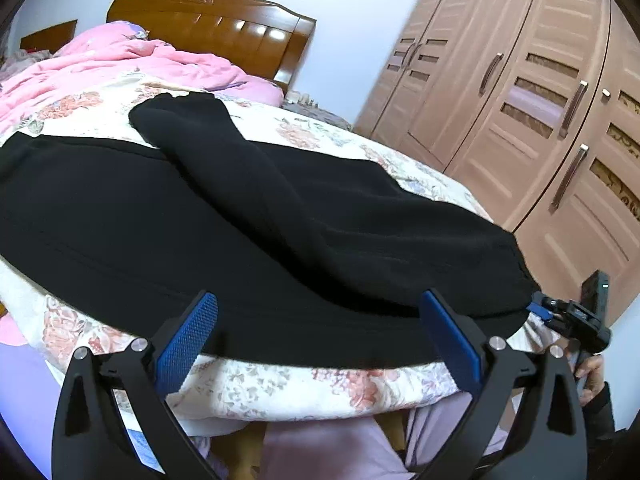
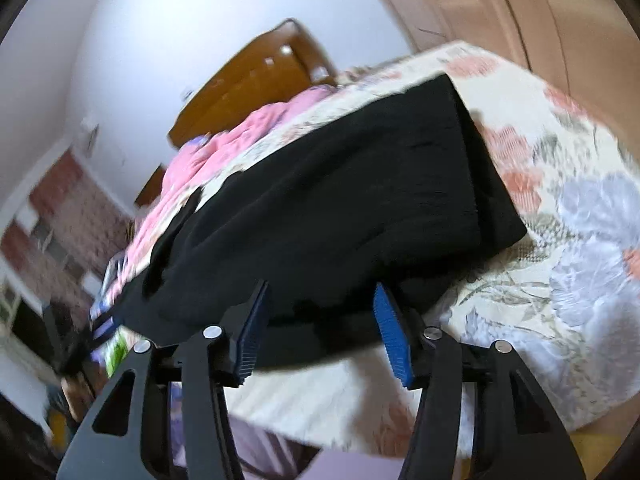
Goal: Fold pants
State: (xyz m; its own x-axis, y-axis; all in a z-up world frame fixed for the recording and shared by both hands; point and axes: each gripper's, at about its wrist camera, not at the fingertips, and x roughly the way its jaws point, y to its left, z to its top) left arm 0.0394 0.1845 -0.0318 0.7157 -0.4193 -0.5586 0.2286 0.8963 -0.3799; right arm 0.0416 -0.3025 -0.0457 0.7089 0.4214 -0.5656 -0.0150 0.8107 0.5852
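Black pants [image 1: 224, 216] lie spread across the floral bedspread [image 1: 256, 388], with one leg [image 1: 188, 128] lying diagonally on top toward the headboard. My left gripper [image 1: 320, 316] stands wide open over the pants' near edge, its blue pads [image 1: 188, 344] clear of the cloth. At the pants' right end the right gripper [image 1: 568, 314] shows, held by a hand [image 1: 592, 368]. In the blurred right wrist view the pants [image 2: 340, 184] fill the middle. My right gripper [image 2: 320, 316] is partly open at their near edge, with black cloth between its fingers [image 2: 390, 336] but not pinched.
A crumpled pink quilt [image 1: 120, 60] lies at the far side below a wooden headboard [image 1: 224, 24]. A brown wardrobe [image 1: 520, 100] stands to the right. The bed's near edge drops off just under both grippers, with lilac cloth [image 1: 320, 448] below it.
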